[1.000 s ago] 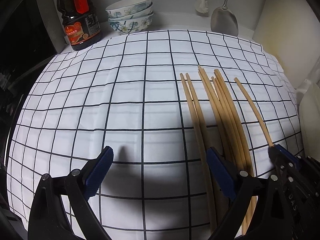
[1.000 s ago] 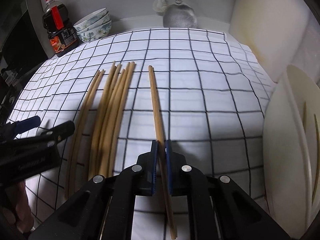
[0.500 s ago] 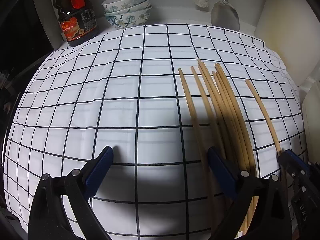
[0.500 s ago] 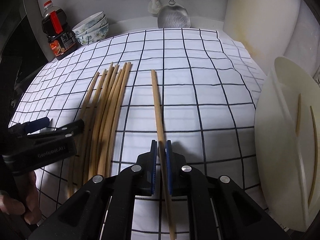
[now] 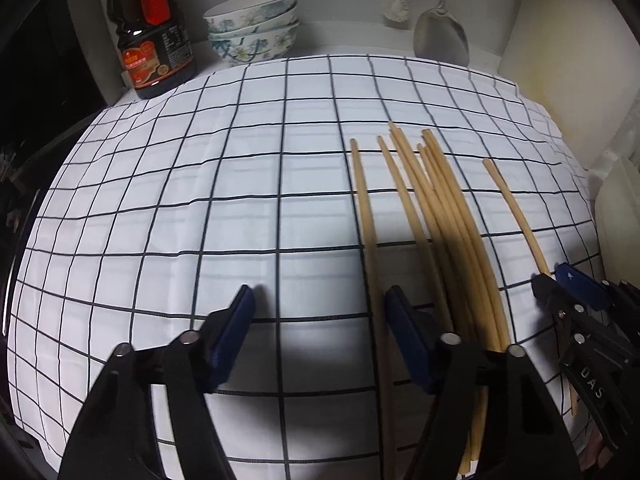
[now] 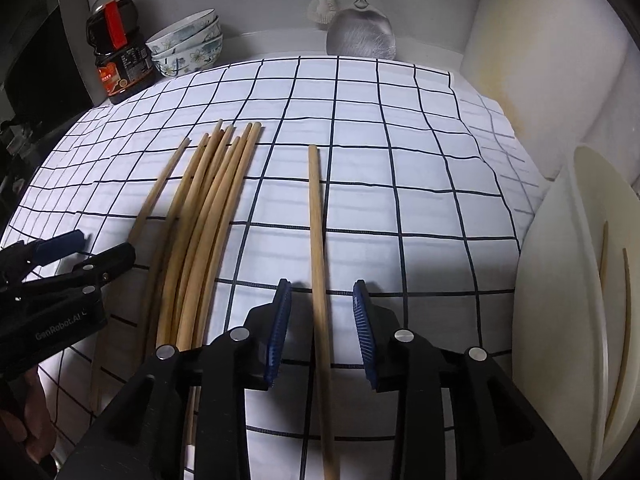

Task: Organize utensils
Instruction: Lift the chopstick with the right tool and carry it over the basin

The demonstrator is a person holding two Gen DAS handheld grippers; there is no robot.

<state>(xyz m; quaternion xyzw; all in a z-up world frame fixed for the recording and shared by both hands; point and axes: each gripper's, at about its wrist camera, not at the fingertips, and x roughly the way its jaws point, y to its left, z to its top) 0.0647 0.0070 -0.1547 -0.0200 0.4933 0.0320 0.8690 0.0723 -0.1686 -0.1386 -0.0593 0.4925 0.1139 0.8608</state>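
Checked cloth [image 5: 240, 200] covers our bench. Our right hand-held gripper [image 6: 322, 308] has just been opening, its pads clear of the single chopstick [image 6: 316, 216] between them. Our left hand-held gripper [image 5: 320, 312], just narrowing, stands apart around one chopstick [image 5: 366, 216] beside the chopstick bundle [image 5: 440, 200].

- Left gripper [image 5: 320, 320]: black moulded plastic arms, each finger faced with a dark blue ribbed pad [image 5: 234, 330].
- Round silver pivot pins sit on the arm joints, two visible per side.
- Right gripper [image 6: 322, 320]: same black build, blue ridged pads [image 6: 280, 328], four silver pins across the linkage.
- Markings: white "GenRobot.AI" lettering on the left unit's side in the right wrist view; "DAS" lettering on the right unit's side in the left wrist view.
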